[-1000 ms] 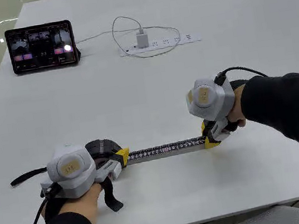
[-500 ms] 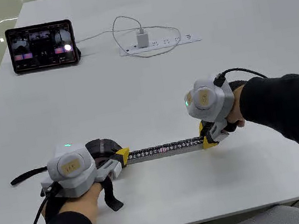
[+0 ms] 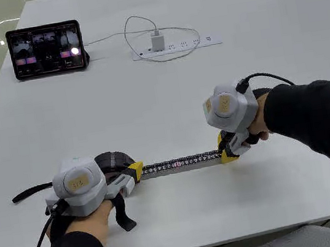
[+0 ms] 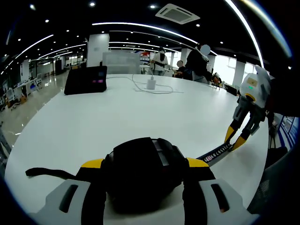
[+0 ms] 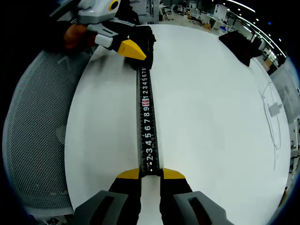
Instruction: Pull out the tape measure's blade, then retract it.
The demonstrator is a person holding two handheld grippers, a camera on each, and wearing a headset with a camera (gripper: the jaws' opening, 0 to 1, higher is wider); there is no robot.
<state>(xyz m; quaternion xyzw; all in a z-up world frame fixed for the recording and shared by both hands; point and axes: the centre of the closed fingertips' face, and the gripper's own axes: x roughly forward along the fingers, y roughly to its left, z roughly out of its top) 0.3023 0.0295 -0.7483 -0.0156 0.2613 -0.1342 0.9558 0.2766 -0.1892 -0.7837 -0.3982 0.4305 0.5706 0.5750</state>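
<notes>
The black tape measure case (image 3: 114, 163) lies on the white table (image 3: 149, 101) at the front left. My left gripper (image 3: 129, 176) is shut on it, its yellow-tipped fingers on both sides of the case (image 4: 143, 171). The blade (image 3: 177, 164) runs flat along the table to the right, numbers up. My right gripper (image 3: 226, 155) is shut on the blade's end. In the right gripper view the blade (image 5: 146, 122) stretches from my right gripper (image 5: 150, 174) to the case (image 5: 143, 40).
A tablet (image 3: 46, 50) stands at the far left of the table. A power strip (image 3: 175, 48) with a white charger and looped cable lies at the back. The case's black strap (image 3: 29, 193) trails left. The table's front edge is close.
My right gripper has drifted slightly left toward the case with the blade end in it, so the exposed blade is a little shorter. The left gripper holds still.
</notes>
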